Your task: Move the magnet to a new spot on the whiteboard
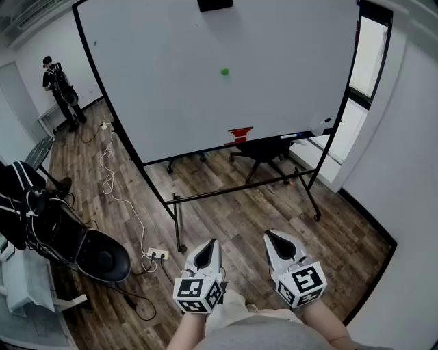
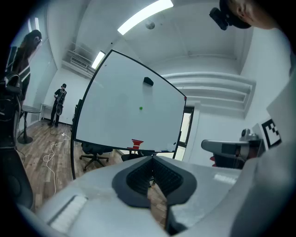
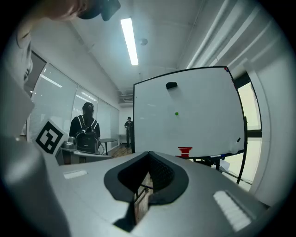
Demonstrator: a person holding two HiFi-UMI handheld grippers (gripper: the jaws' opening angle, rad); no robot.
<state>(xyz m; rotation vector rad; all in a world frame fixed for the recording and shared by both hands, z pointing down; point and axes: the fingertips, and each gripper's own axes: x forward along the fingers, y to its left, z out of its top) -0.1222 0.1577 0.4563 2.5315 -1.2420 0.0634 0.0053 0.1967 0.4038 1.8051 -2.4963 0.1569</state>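
The small green magnet (image 1: 224, 71) sticks near the middle of the big whiteboard (image 1: 171, 82), which stands on a wheeled frame ahead of me. It also shows as a green dot, the magnet (image 2: 141, 109) in the left gripper view and the magnet (image 3: 176, 113) in the right gripper view. My left gripper (image 1: 209, 245) and right gripper (image 1: 272, 237) are held side by side low in the head view, far short of the board. Both point roughly level at it. The left gripper (image 2: 151, 159) has its jaws together, empty. The right gripper (image 3: 149, 155) is likewise shut on nothing.
A black eraser (image 1: 214, 4) sits at the board's top and a red object (image 1: 239, 135) on its tray. An office chair (image 1: 263, 150) stands behind the board. A white cable and power strip (image 1: 157, 254) lie on the wood floor. A person (image 1: 58, 85) stands far left; a black backpack (image 1: 41, 225) is nearer.
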